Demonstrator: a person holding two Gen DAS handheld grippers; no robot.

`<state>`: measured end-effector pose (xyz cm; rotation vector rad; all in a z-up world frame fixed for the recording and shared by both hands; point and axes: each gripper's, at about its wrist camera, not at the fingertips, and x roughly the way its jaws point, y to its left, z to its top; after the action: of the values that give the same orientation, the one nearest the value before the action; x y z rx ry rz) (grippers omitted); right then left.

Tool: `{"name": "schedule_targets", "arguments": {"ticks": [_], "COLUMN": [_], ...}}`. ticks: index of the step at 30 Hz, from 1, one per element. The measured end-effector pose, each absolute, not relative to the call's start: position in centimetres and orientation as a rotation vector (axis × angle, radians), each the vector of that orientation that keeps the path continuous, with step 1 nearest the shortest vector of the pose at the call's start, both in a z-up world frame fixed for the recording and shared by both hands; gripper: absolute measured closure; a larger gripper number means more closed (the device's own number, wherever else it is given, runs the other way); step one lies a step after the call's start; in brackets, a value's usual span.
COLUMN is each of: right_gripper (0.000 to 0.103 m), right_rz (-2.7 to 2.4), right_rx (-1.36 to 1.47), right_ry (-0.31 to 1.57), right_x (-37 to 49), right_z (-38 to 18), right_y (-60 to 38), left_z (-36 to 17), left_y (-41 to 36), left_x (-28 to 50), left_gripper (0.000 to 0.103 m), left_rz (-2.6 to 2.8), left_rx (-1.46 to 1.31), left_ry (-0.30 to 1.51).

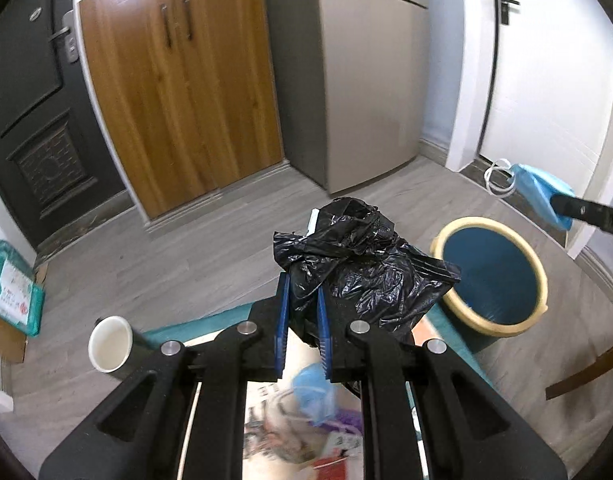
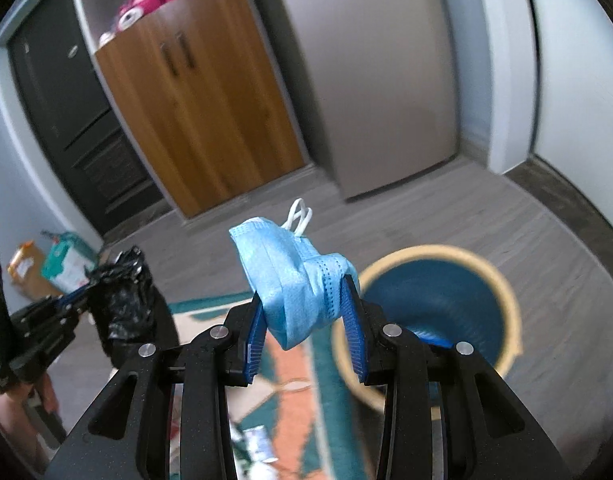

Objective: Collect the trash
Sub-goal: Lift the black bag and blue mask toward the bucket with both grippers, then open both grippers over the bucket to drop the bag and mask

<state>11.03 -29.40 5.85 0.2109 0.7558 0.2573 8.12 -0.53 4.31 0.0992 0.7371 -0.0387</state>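
Left gripper [image 1: 302, 312]: fingers clenched on crumpled black plastic bag [image 1: 358, 264].
Right gripper [image 2: 306, 316]: fingers clenched on crumpled light-blue face mask [image 2: 294, 280].
Floor: round blue bin with yellow rim [image 1: 494, 276] is stood.

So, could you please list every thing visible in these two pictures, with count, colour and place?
plastic bag: 1, black, crumpled, in left gripper
face mask: 1, light blue, in right gripper
bin: 1, blue with cream rim, on floor
paper cup: 1, white, at mat edge
second mask: 1, blue, blurred, below left gripper
cabinet: 1, brown wood, against wall
left gripper: 1, black, blue pads, shut on bag
right gripper: 1, black, blue pads, shut on mask
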Motion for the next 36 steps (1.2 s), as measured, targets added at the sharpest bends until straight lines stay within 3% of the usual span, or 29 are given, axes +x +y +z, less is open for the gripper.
{"name": "schedule_targets", "arguments": {"ticks": [19, 36], "right_gripper": [0.066, 0.066], "right_rz": [0.067, 0.011], "right_rx": [0.212, 0.307], "right_ry": [0.886, 1.072], "right_x": [14.4, 16.5], "right_z": [-0.4, -8.0], "right_y": [-38.7, -41.6], "left_z": [-0.3, -7.0], "left_y": [-15.6, -21.7], "left_x": [12.0, 16.3], "left_gripper": [0.091, 0.091], "left_rz": [-0.261, -0.347], "left_rx": [0.209, 0.175], "left_ry": [0.782, 0.869]}}
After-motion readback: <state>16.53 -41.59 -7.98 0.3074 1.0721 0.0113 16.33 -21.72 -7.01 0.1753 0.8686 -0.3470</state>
